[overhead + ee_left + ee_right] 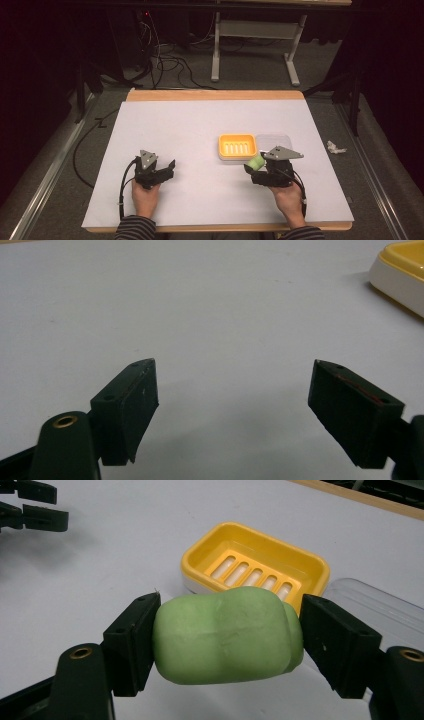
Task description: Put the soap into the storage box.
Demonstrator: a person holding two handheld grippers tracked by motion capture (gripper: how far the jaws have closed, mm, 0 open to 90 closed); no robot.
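Pinching rounded pale-green soap bar (227, 634): right tool (227, 637); left tool (232, 410) spread, empty.

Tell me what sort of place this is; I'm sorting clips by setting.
Probably a lab or recording studio, not a home: a table covered in plain white sheeting, dark curtained surroundings, loose cables on grey carpet, and a bare workbench frame behind.

No readable text, labels or numbers — none on the soap dish (255, 560), none on the table sheet (200, 125)
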